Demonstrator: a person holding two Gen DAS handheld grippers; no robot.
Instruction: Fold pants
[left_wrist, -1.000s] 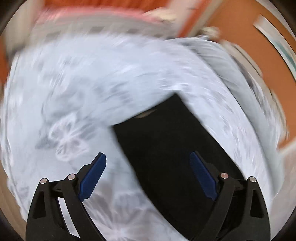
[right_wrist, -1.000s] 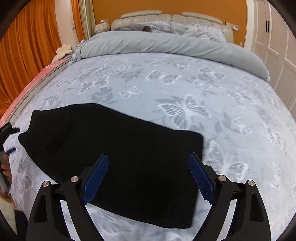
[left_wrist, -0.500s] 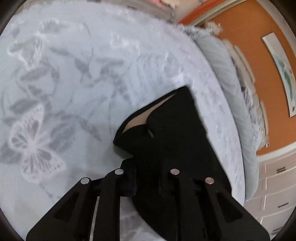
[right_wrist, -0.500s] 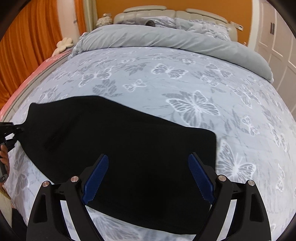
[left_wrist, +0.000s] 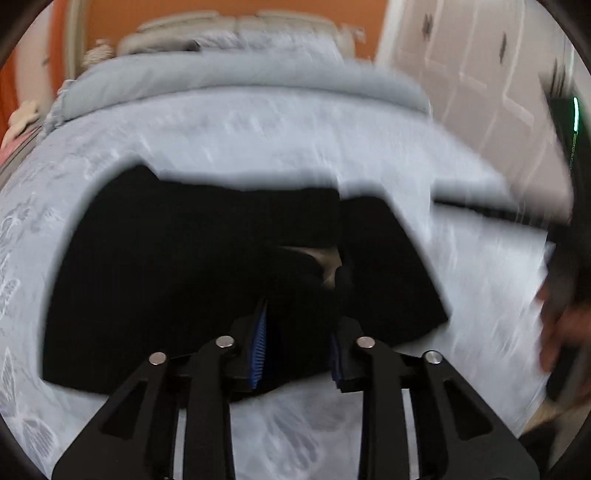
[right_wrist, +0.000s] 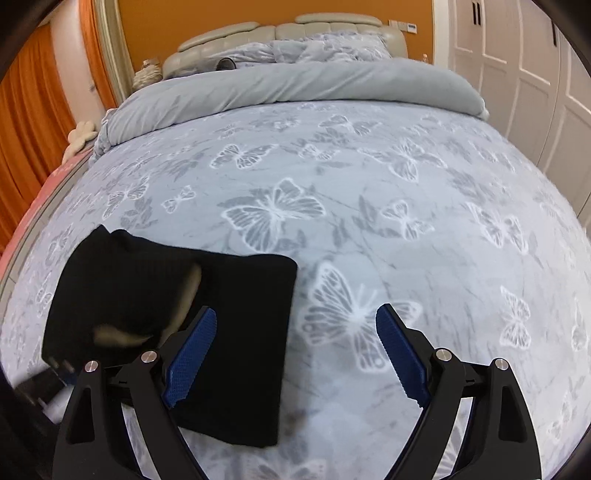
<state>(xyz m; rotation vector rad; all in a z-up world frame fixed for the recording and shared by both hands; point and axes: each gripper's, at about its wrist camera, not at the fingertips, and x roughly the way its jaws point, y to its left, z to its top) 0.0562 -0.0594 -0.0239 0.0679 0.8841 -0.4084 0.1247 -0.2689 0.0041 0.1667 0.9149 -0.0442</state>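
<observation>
my left gripper (left_wrist: 297, 345), clamped on the black pants (right_wrist: 236, 332), has swung that end across since a second ago, doubling them. my right gripper (right_wrist: 295, 362) hovers open, pants under its left finger.

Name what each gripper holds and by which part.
The left gripper is shut on the black pants, gripping a bunched near edge. The right gripper is open, holding nothing.

Black pants (right_wrist: 236, 295), partly folded over
</observation>
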